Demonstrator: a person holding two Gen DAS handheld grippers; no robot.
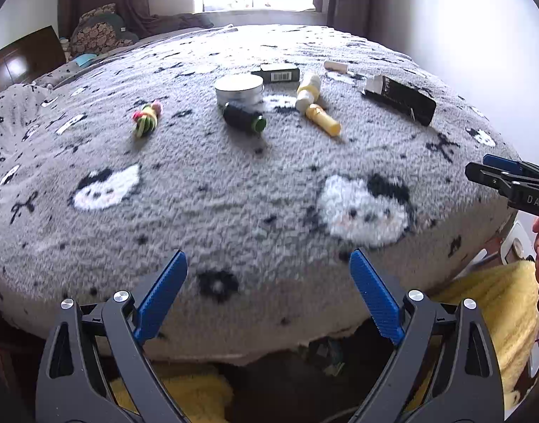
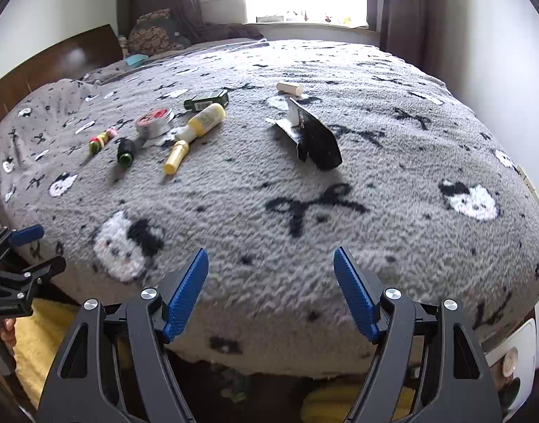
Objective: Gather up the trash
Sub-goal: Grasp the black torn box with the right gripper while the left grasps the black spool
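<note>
Both tools hang off the near edge of the bed, over the floor gap, nothing touched yet. Left tool: jaws spread wide, empty. Right tool: same, wide apart, empty. My read: both sit at a start pose, squared up to the clutter before a first reach.

The trash sits mid-bed on the grey blanket, well apart from either tool:
- round tin, with a dark spool touching its near side
- yellow tube and pale bottle lying end to end
- torn black carton, off to the right
- small dark box behind the tin
- pale stick, farthest back
- knotted hair ties, on the left

View differences:
- Right wrist view shows the tin's red label and the carton gaping open with a flap raised; left view has the carton only side-on.
- Each view catches the other tool at its frame edge.
- No bin or bag visible in either, so the drop-off spot is unknown.

Carton looks the closest pick for the right tool; flimsy, likely to crush.
</note>
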